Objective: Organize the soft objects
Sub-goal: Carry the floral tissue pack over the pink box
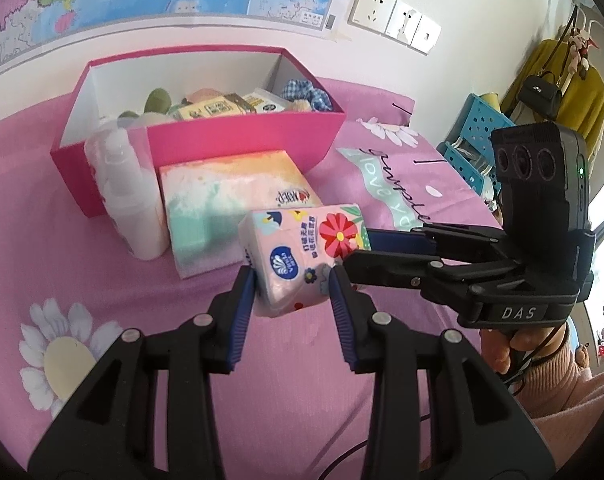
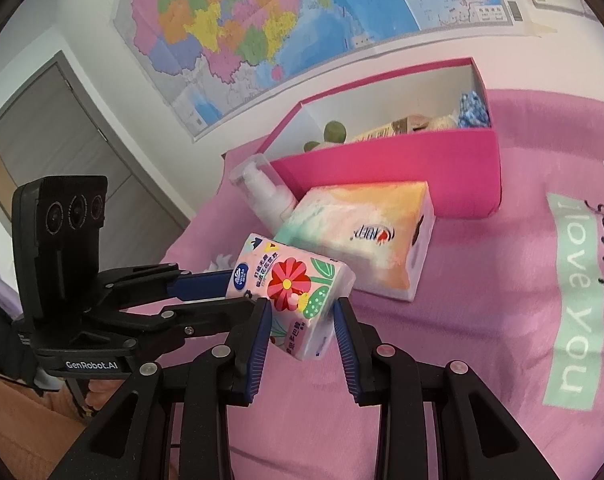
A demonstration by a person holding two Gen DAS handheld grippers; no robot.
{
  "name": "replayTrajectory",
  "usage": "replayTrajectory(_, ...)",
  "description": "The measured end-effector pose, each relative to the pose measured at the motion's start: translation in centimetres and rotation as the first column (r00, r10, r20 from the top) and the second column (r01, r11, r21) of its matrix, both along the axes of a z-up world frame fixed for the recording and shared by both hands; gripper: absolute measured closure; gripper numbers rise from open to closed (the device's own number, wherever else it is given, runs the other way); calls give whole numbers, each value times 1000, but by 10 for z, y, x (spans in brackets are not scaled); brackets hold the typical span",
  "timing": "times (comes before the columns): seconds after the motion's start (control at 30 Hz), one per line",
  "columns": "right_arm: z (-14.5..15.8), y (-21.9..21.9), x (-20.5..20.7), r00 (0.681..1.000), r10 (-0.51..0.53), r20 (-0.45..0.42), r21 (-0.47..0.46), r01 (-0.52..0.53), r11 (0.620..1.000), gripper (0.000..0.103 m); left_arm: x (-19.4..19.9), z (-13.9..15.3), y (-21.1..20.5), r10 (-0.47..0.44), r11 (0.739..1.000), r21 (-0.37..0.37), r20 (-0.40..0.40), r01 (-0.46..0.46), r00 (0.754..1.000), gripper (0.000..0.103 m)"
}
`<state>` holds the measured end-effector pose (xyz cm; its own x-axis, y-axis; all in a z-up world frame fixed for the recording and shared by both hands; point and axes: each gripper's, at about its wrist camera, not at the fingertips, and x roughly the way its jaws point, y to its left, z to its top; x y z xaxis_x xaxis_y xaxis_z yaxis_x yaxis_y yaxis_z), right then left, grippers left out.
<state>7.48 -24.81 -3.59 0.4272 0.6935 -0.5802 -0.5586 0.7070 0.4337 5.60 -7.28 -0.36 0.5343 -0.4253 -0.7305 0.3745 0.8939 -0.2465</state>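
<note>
Tissue box, bottle apparently front pink box.

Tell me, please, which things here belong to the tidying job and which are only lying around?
For the job: floral tissue pack, held between both grippers (left, right); pastel tissue pack; pink box.

Lying about: pump bottle, wall map, blue crates.

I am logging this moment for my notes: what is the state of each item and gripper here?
Small tissue pack: tilted, gripped from both sides.
Left gripper: shut on the pack.
Right gripper: shut on the pack.
Pink box: open, partly filled.
Pump bottle: upright, capped.
Large tissue pack: lying flat.
</note>
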Motion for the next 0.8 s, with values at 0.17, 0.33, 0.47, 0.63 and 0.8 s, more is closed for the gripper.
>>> replayTrajectory(0.17,9,-1,6,1000,-5,26,3,5,1000,71,8,8,-2,4,1000,0,21,-4,1000,63)
replayTrajectory(0.33,18,-3,12,999,-10,51,10,9,1000,70,16,13,-2,9,1000,-7,33,-9,999,63)
replayTrajectory(0.47,23,-6,17,998,-15,64,18,14,1000,70,21,16,-2,13,1000,-9,37,-13,999,63)
replayTrajectory(0.63,28,-7,20,997,-22,75,24,20,1000,71,29,20,-4,9,1000,-6,42,-8,999,63)
replayTrajectory(0.8,30,-11,26,997,-29,77,35,26,999,70,35,24,-7,6,1000,0,55,-6,998,63)
